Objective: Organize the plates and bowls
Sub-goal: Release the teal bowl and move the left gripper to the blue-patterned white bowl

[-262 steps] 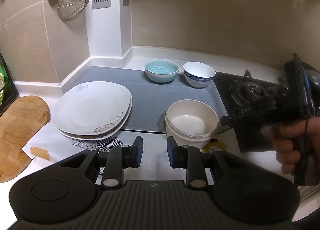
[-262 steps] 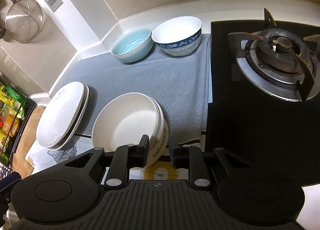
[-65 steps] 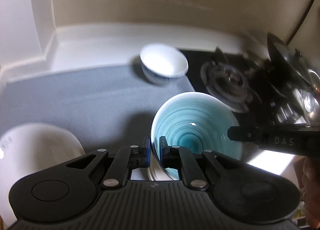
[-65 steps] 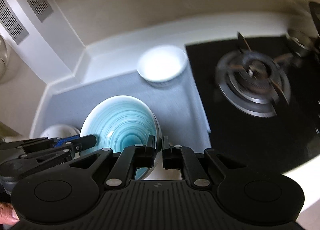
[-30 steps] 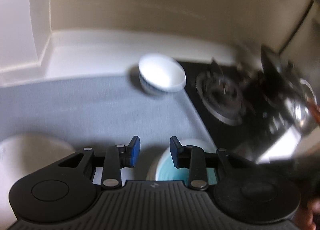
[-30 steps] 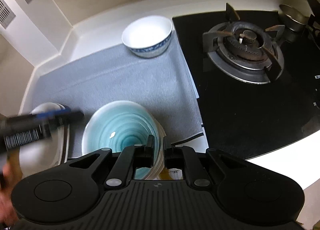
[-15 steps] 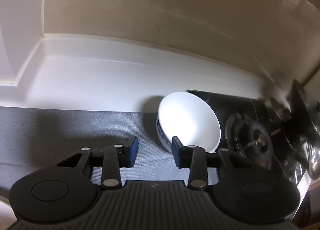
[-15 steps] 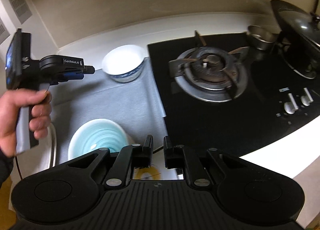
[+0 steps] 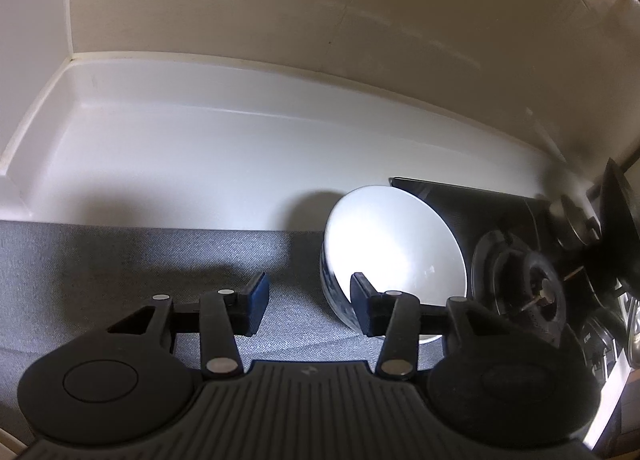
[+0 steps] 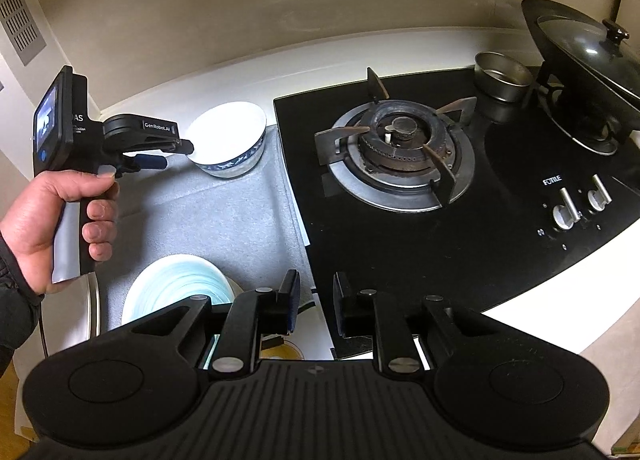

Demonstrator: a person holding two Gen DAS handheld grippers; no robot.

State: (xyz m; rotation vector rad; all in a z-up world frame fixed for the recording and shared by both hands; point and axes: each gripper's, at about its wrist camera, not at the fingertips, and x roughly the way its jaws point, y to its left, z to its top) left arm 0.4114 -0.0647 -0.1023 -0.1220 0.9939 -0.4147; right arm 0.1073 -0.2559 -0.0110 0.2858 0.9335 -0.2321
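A white bowl with a blue pattern (image 9: 394,248) stands on the grey mat (image 9: 120,260) next to the stove; it also shows in the right wrist view (image 10: 228,139). My left gripper (image 9: 306,306) is open, with its right finger over the bowl's near rim and its left finger outside the bowl. The left gripper also shows in the right wrist view (image 10: 176,153), at the bowl's left rim. The turquoise bowl (image 10: 176,292) sits in the stacked cream bowls, just left of my right gripper (image 10: 314,308), which is open and empty above the mat's front edge.
A black gas stove (image 10: 400,147) lies right of the mat, with a small steel cup (image 10: 502,75) and a lidded black wok (image 10: 584,51) at its back. The edge of a white plate (image 10: 94,300) shows at the left. The white counter runs to the back wall.
My left gripper has moved in on the blue-patterned bowl, which now lies partly between its fingers. My right gripper has opened and let go of the turquoise bowl.
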